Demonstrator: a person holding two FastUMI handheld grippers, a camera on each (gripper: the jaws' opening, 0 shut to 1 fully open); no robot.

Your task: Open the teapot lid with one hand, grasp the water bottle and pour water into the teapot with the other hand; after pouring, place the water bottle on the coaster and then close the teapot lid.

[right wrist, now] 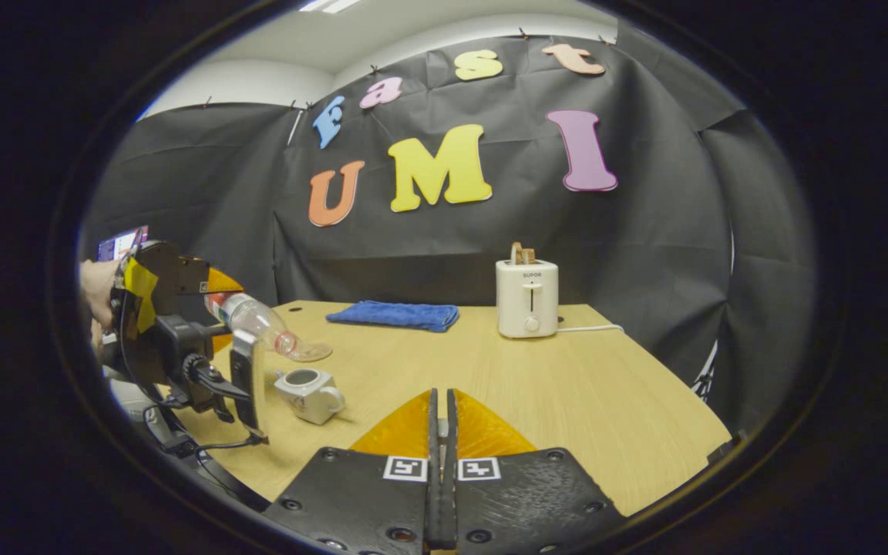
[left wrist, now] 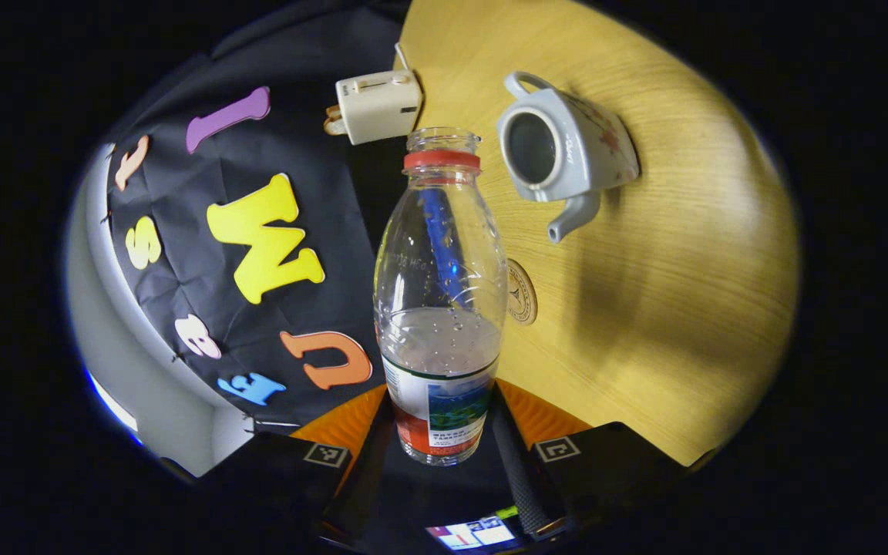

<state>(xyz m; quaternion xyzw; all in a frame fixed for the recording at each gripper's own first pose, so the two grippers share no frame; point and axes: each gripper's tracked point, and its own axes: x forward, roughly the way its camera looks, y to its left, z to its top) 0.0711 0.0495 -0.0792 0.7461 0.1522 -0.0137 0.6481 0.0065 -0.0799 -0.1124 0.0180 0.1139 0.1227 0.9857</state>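
one water bottle [left wrist: 441, 308] pinched between the fingers of the left gripper [left wrist: 441, 451], uncapped, part full, tipped toward one lidless teapot [left wrist: 563, 154] on the wooden table [left wrist: 683, 293]. one round coaster [left wrist: 522, 291] just behind the bottle in the left gripper view. one blue cloth [right wrist: 396, 314] and one toaster [right wrist: 526, 297] upright in the right gripper view. right gripper [right wrist: 442, 439] pressed closed, fingers meeting on nothing visible.

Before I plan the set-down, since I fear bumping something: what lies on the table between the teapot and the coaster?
Nothing: in the left gripper view, bare table separates the teapot from the coaster; the spout points toward the coaster.
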